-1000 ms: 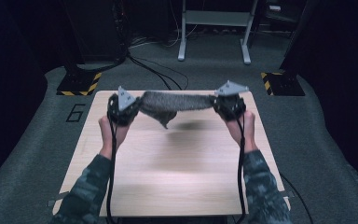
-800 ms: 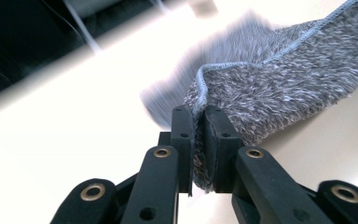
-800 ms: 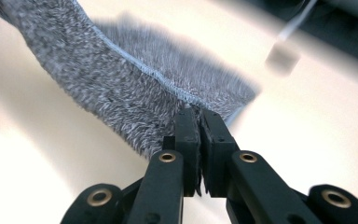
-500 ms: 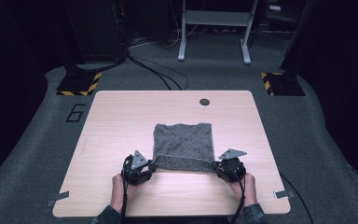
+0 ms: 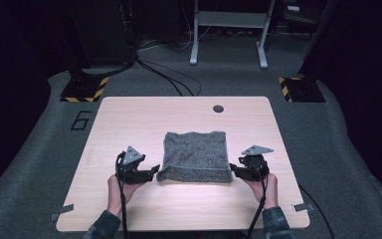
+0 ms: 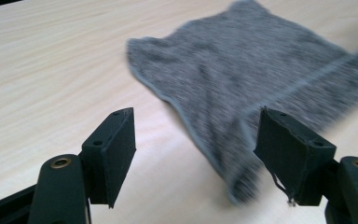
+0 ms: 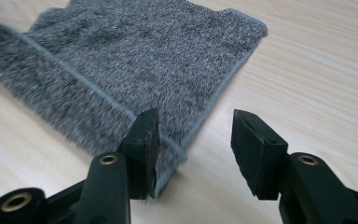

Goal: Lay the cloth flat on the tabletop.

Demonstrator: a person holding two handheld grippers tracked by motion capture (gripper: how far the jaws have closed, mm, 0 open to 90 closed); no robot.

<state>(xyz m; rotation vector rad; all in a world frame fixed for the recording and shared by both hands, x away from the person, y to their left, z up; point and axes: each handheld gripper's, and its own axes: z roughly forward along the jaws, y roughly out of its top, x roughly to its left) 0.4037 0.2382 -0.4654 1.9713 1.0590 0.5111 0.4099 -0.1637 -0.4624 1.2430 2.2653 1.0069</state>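
A light wooden table (image 5: pixel 129 114) stands on a dark grey carpet floor (image 5: pixel 45 149). The table has a small round dark hole (image 5: pixel 218 108) near its far edge. A number six (image 5: pixel 81 120) is marked on the floor. Two black and yellow striped feet (image 5: pixel 85 88) sit on the floor. Black cables (image 5: pixel 166 74) run across it. A grey metal frame (image 5: pixel 227 30) stands behind. The room is dark.

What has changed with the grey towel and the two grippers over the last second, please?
The grey towel, first held stretched in the air, was lowered and folded flat on the table. The left gripper and right gripper have just been opening and let go of its near corners. The table stayed put.
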